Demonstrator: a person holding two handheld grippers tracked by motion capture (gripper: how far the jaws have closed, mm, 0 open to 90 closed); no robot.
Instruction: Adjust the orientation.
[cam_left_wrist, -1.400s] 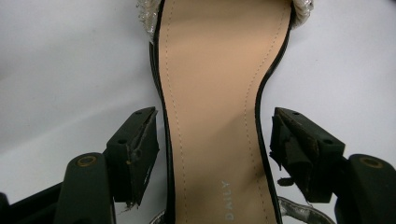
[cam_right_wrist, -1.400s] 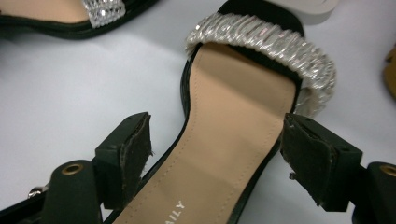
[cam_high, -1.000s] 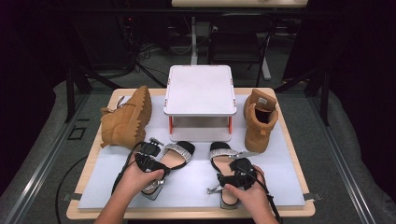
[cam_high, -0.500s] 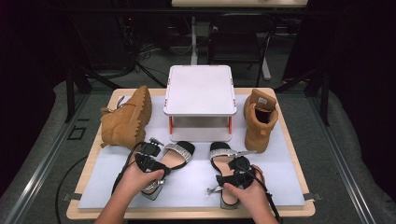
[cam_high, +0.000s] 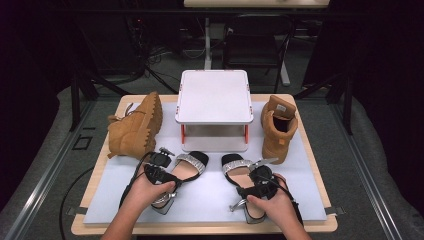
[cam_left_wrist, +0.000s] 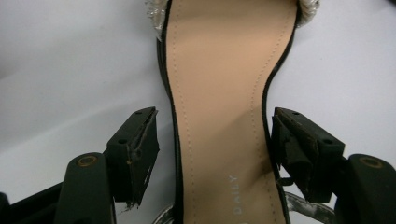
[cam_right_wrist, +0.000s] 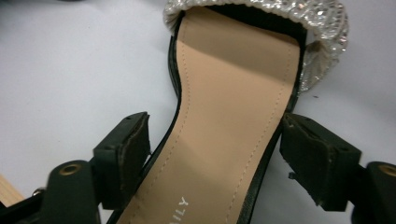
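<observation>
Both grippers are now standing with jaws apart, each straddling one sandal and neither clamping yet. Seen in its own view, the left gripper (cam_left_wrist: 215, 154) is bracketing the narrow waist of the left sandal (cam_left_wrist: 219, 93), with a gap on each side between the pads and the black sole edge; the right gripper (cam_right_wrist: 215, 158) is bracketing the right sandal (cam_right_wrist: 233, 116) the same way, its left pad lying close to the sole edge. Compared with one second ago, the right gripper (cam_high: 260, 182) is sitting slightly farther back toward the heel in the high view, while the left gripper (cam_high: 157, 167) is holding its station over the left sandal (cam_high: 182, 170). That shift suggests alignment is ending and closure on both soles is the step in hand. Both sandals are lying flat on the grey mat (cam_high: 210, 200) at the near edge, rhinestone straps pointing away from the person. Beyond them, the white two-tier shoe rack (cam_high: 214, 97) is standing empty, with one tan boot (cam_high: 137, 125) tipped on its side at the left and another tan boot (cam_high: 277, 127) upright at the right, both well apart from the grippers.
</observation>
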